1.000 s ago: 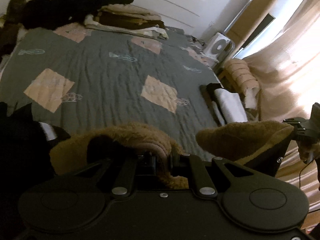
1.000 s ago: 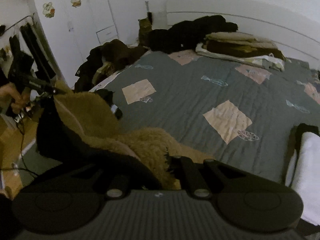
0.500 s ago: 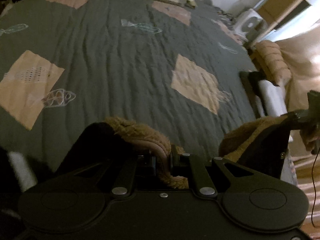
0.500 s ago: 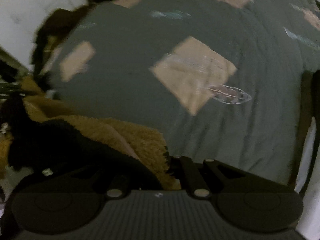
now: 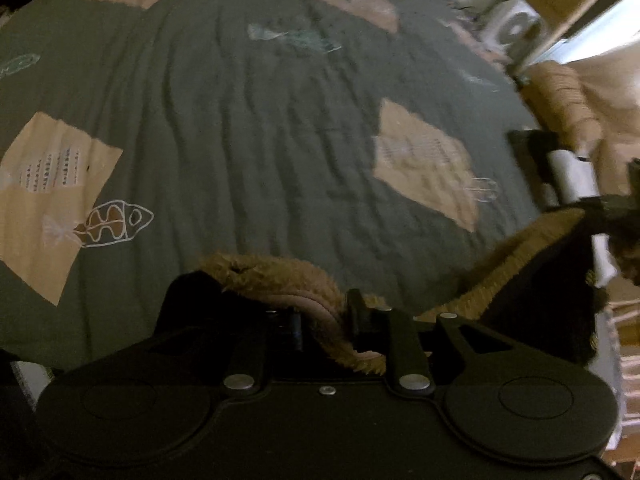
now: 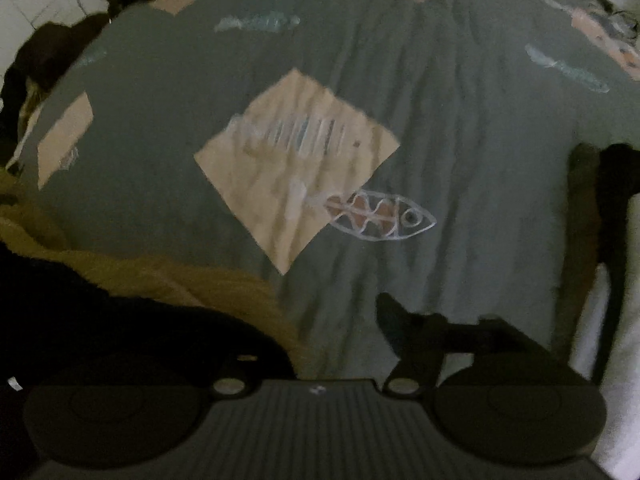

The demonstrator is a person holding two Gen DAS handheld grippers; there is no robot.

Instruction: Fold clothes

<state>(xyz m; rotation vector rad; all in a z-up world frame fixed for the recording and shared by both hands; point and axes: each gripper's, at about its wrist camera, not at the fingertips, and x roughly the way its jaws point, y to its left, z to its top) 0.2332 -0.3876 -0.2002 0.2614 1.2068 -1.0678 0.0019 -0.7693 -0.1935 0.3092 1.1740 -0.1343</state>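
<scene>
Both tools are swinging down and forward over the bed [image 5: 280, 128]: a second ago the headboard, wardrobe and far wall were filling the upper part of each view, and now the grey quilt with its tan patches and fish drawings is taking up nearly the whole frame, blurred by the motion. The left tool [image 5: 320, 320] is clamping narrow on the pinkish bound edge of the fleece jacket [image 5: 276, 276], the brown pile bunching up over its fingers. At the far right of that view the same garment is stretching away, brown lining above, black shell below, toward the other tool, barely visible at the frame edge. In the right wrist view the jacket is filling the near left corner, and the right tool [image 6: 340, 332] is mostly buried: one dark finger is showing against the quilt, the other is lost under cloth, so whether it is pinching the fabric cannot be told here. The garment is hanging spread between the two tools, just above the near edge of the bed. Judging by the drop toward the quilt, the person is probably bringing it down to lay it flat for folding. A rolled white towel [image 5: 572, 176] is lying at the right edge.
</scene>
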